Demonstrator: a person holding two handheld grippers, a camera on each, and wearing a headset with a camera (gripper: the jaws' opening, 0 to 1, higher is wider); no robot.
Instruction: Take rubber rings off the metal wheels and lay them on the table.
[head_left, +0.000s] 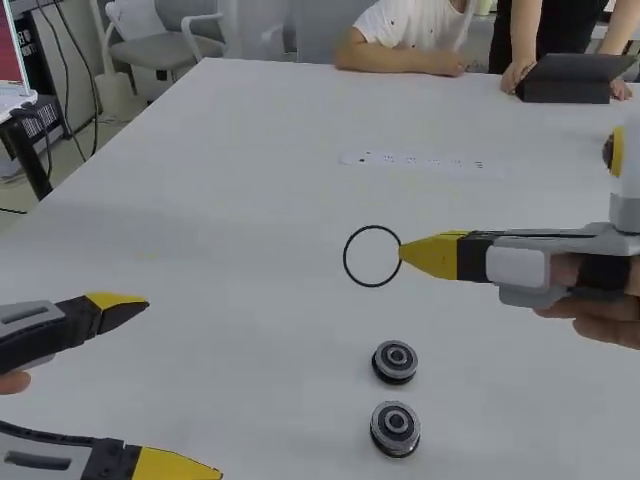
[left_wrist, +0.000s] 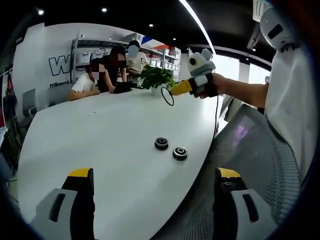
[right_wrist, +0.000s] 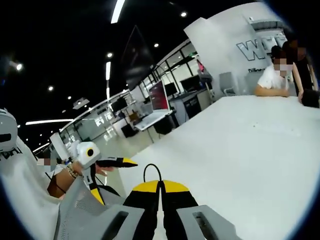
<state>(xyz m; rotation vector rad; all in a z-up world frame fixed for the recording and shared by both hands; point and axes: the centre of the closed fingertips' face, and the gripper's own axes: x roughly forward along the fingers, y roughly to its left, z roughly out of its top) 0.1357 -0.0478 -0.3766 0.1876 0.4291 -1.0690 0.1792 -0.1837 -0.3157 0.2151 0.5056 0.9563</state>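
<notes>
1. Rubber ring (head_left: 347, 243): thin, black and round, so it has no long side. In the head view its open face turns up toward me, and I see it as a full circle.
2. My right gripper (head_left: 404, 253) has it. The yellow jaws are pressed together on the ring's right edge, and the rest of the ring juts out past the tips to my left.
3. That gripper lies level, with its length running across the white table (head_left: 230, 180) from right to left.
4. In the left gripper view the ring is a narrow tilted oval, held up clear of the table top.
5. In the right gripper view a short black arc of it pokes out above the closed tips.
6. My left gripper (head_left: 180, 387) is low on the left, its jaws spread wide with nothing between them. The tips point to the right, toward the wheels.
7. Two metal wheels (head_left: 395, 361) lie flat on the table just below the ring in the head view. One sits behind the other, close but not touching, hubs facing up. Each has a dark band round its silver middle.
8. At the far end of the table people (head_left: 410, 35) lean on it beside a dark tablet (head_left: 563, 80).
</notes>
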